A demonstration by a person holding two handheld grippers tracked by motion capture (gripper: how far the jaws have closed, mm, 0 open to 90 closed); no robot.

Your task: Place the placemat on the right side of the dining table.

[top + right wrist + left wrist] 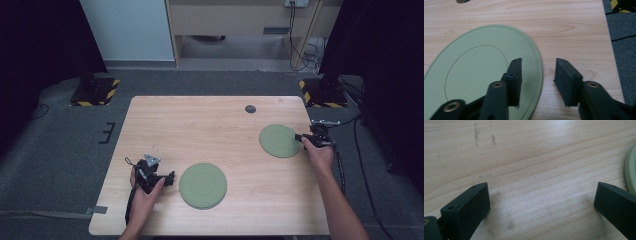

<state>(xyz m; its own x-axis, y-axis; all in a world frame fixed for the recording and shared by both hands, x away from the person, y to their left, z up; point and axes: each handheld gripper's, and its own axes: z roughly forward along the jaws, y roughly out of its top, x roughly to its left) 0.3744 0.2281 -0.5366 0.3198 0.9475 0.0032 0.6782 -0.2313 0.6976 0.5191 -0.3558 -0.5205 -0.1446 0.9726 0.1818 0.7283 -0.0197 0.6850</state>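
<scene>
Two green plates lay on the table [210, 125], well apart: one [202, 185] near the front edge, one [279, 140] by the right edge. The right gripper [537, 71] was held partly open astride the far plate's rim [535, 50], gripping nothing. The left gripper [541, 197] was spread wide over bare wood beside the near plate [631, 167].

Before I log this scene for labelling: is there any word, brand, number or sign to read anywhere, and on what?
None can be read.
The two green plates are plain, with no print.
The yellow and black hazard stripes on the floor bases carry no words.
The wooden table bears no label.
</scene>
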